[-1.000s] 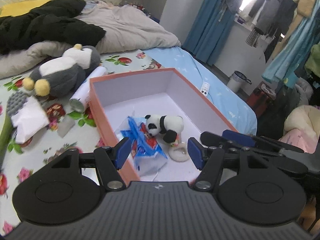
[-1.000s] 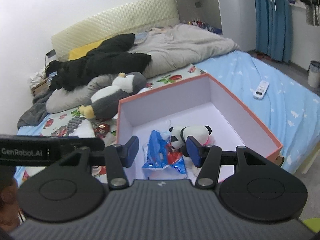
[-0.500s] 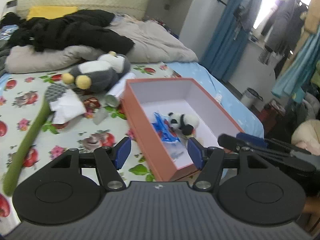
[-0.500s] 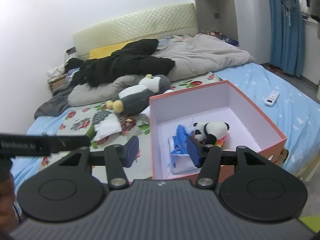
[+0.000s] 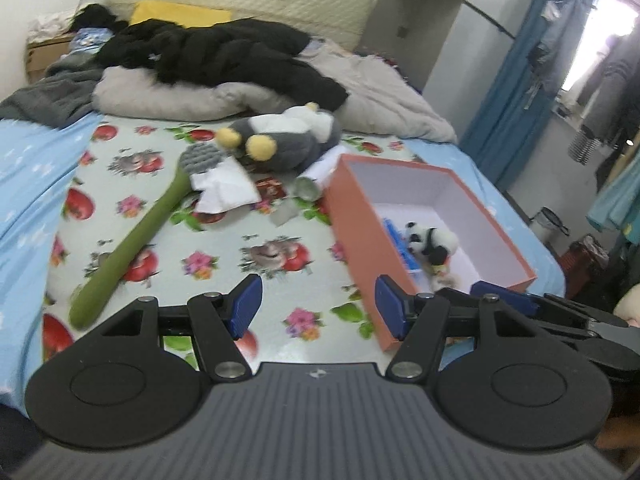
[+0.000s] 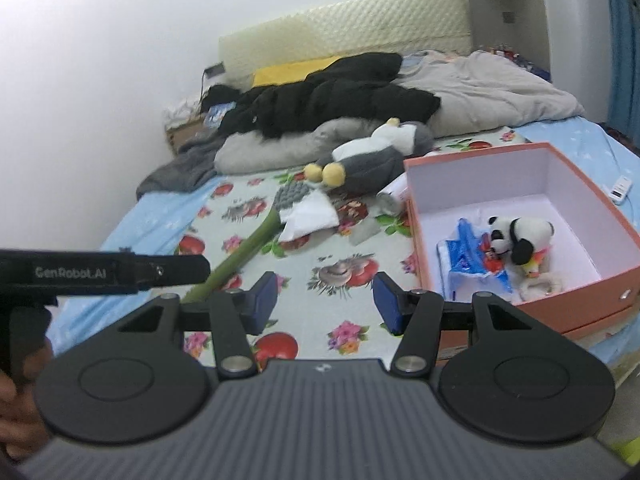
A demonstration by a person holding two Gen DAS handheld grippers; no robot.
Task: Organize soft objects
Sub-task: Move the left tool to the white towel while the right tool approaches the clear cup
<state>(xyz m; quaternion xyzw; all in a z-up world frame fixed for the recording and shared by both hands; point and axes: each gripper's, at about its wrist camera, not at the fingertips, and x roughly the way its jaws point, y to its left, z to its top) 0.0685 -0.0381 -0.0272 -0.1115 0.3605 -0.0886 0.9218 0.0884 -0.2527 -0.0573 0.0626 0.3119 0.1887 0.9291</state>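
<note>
Both the left gripper (image 5: pixel 318 306) and right gripper (image 6: pixel 325 303) are spread and empty; the penguin plush (image 5: pixel 280 142) lies well ahead, the box (image 6: pixel 532 304) rightward.

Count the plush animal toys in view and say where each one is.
2. A small panda plush lies inside the orange box, beside a blue packet. A larger grey penguin plush lies on the floral sheet behind the box. Bedding may hide others.

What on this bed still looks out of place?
The penguin plush, the green-handled knitted piece and crumpled white tissue lie loose on the floral sheet, outside the orange box holding the panda.
</note>
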